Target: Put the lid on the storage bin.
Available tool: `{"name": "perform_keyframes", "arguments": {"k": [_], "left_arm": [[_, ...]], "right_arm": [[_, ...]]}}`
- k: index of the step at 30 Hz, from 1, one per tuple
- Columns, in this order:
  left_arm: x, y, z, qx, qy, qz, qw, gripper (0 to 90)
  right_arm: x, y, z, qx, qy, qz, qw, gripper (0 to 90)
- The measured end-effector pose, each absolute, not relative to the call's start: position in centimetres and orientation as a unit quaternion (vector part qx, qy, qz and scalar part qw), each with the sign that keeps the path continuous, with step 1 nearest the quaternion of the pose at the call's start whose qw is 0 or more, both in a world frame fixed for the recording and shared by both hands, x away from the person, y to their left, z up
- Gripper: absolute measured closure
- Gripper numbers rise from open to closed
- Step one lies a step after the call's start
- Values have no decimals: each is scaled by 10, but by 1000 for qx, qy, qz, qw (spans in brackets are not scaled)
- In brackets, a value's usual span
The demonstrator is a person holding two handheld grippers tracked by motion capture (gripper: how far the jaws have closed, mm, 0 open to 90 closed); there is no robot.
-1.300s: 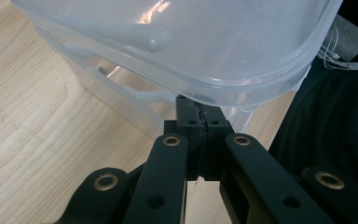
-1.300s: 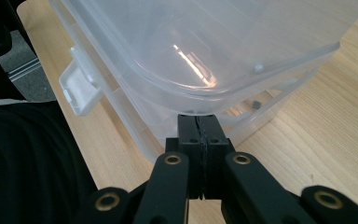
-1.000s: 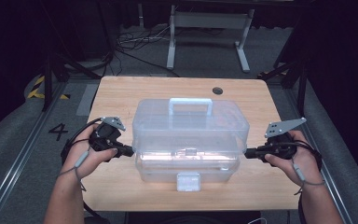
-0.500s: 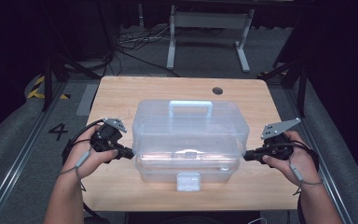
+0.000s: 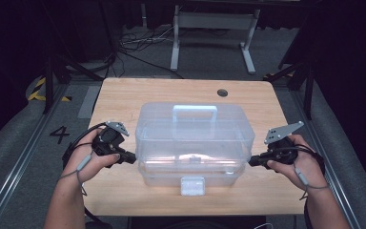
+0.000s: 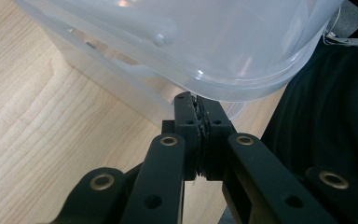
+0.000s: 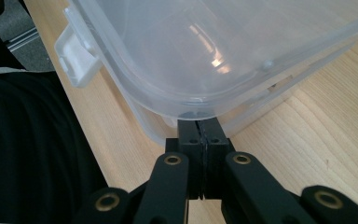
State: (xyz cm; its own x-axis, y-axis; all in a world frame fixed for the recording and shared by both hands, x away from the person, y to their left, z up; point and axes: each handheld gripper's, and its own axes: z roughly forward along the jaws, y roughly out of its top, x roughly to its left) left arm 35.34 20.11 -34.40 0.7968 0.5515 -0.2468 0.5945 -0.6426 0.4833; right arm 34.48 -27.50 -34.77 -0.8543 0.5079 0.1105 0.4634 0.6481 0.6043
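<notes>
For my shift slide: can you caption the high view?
Two shut claws, left and right, meet opposite ends of a clear plastic lidded storage box on a light wooden table.

The storage box sits in the middle of the desk, its latch on the near side. The left hand-held gripper lies at its left end, the right hand-held gripper at its right end

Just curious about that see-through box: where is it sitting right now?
In the high view the clear plastic box sits mid-table, between the left gripper and right gripper.
</notes>
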Motion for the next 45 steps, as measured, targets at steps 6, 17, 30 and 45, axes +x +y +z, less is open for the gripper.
{"name": "perform_keyframes", "arguments": {"k": [6,17,30,45], "left_arm": [[356,207,-345,902,330,-41,276,878],[360,220,-347,887,362,-37,284,878],[367,231,-350,867,395,-17,303,875],[372,232,-353,858,407,4,313,874]], "right_arm": [[345,-274,-349,266,909,319,33,900],[346,-273,-351,263,912,312,28,900],[347,-270,-354,258,918,302,21,900],[348,-268,-359,255,925,283,13,900]]}}
